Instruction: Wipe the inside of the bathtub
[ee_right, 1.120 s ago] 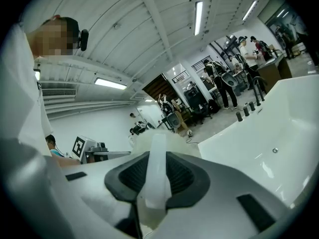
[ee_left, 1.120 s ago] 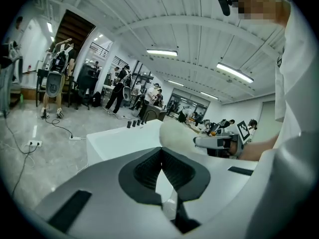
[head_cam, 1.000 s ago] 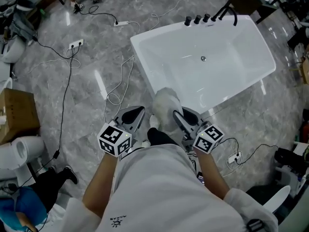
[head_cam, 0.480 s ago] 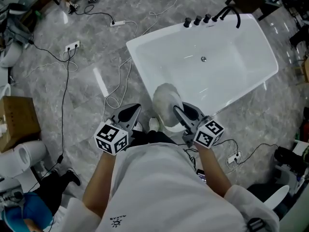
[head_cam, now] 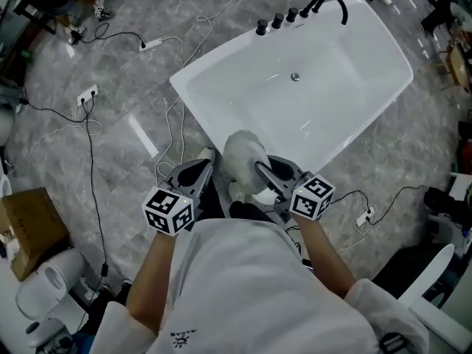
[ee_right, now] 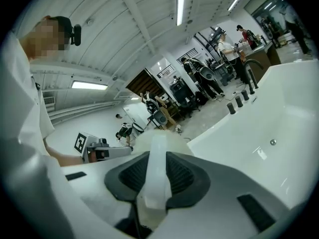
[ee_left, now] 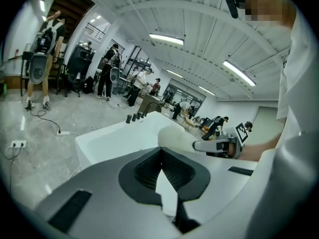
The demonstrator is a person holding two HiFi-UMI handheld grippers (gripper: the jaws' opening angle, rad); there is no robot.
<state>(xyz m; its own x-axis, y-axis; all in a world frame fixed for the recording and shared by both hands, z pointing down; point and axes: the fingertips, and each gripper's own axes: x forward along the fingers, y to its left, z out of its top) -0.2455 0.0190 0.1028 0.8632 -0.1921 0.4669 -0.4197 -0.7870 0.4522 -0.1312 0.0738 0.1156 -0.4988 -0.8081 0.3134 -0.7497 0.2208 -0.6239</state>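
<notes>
Gray marble floor [head_cam: 110, 146] surrounds a white bathtub [head_cam: 346, 57]. The right gripper [head_cam: 264, 174] clamps a fluffy white duster [head_cam: 243, 153] by its handle, and the left gripper [head_cam: 200, 167] is closed on nothing.

Person wears white short-sleeved shirt [head_cam: 243, 286], small black sun-like logo with tiny print near hem [head_cam: 179, 336]. Loose white sleeves [head_cam: 366, 301]. Black camera unit on head [ee_right: 75, 31]. Left gripper [head_cam: 198, 169] and right gripper [head_cam: 267, 174]: light grey moulded shells, black ribbed pads [ee_left: 172, 169], dark rectangular slots. Each carries a cube with black-and-white square markers: left cube [head_cam: 169, 211], right cube [head_cam: 311, 196].
</notes>
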